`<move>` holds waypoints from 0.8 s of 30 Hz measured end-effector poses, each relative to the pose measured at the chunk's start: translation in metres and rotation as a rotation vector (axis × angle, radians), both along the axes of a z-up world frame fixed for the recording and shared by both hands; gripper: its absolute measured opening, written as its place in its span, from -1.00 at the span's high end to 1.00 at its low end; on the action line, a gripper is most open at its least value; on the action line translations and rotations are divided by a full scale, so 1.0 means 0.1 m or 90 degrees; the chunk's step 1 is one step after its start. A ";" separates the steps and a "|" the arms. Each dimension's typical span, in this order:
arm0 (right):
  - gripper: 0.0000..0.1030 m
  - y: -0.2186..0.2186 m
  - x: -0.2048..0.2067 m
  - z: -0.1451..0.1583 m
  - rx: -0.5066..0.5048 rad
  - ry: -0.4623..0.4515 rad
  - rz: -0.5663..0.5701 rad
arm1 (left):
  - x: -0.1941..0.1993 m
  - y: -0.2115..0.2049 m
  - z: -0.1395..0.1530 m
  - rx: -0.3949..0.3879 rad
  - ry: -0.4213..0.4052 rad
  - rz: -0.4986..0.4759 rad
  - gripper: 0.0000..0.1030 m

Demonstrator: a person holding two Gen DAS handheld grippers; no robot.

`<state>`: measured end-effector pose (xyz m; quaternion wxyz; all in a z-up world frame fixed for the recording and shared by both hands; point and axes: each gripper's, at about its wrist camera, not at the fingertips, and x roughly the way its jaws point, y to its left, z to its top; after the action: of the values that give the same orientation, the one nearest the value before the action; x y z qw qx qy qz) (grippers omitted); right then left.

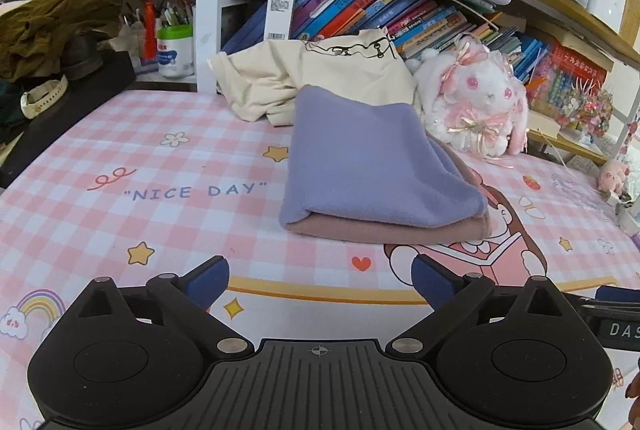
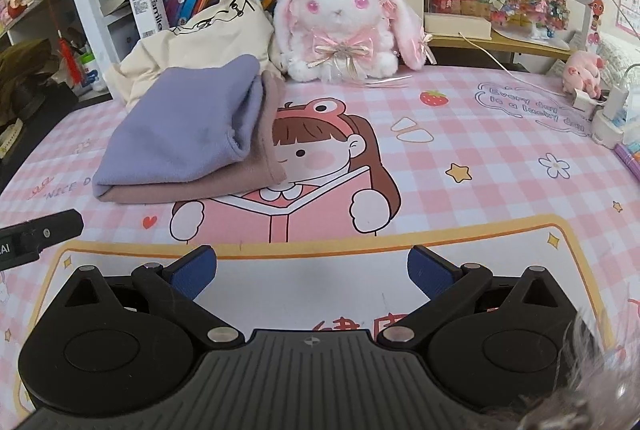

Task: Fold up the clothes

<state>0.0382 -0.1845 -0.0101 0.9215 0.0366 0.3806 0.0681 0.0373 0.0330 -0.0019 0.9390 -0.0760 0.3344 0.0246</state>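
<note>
A folded lilac garment (image 1: pixel 372 158) lies on top of a folded dusty-pink garment (image 1: pixel 384 230) on the pink checked mat (image 1: pixel 160 158). The right wrist view shows the same pile, lilac garment (image 2: pixel 180 134) over pink garment (image 2: pixel 260 158), at the left. Behind the pile sits a crumpled cream garment (image 1: pixel 320 78) with a black line drawing, cream garment (image 2: pixel 200 38). My left gripper (image 1: pixel 320 280) is open with nothing between its blue pads, a little short of the pile. My right gripper (image 2: pixel 312 272) is open and empty too, over the mat's picture, right of the pile.
A white and pink plush rabbit (image 2: pixel 344 26) sits behind the pile. Shelves of books (image 1: pixel 380 6) run along the back. A dark box (image 1: pixel 60 102) with a watch and olive cloth stands at the left. A small pink pig toy (image 2: pixel 582 70) and chargers (image 2: pixel 608 114) lie at the far right.
</note>
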 end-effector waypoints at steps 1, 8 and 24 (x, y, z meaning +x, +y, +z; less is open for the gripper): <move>-1.00 0.01 -0.01 0.00 -0.005 -0.001 0.001 | -0.01 0.00 0.01 0.000 -0.001 0.000 -0.93; -1.00 0.03 -0.04 0.01 -0.015 -0.003 0.005 | -0.03 -0.01 0.01 0.003 0.006 0.001 -0.96; -1.00 0.07 -0.07 -0.01 -0.028 0.005 0.011 | -0.01 -0.04 0.01 0.020 0.015 -0.017 -1.00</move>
<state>0.0311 -0.1772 -0.0108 0.9201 0.0130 0.3856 0.0674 0.0360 0.0292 -0.0010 0.9363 -0.0563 0.3463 0.0181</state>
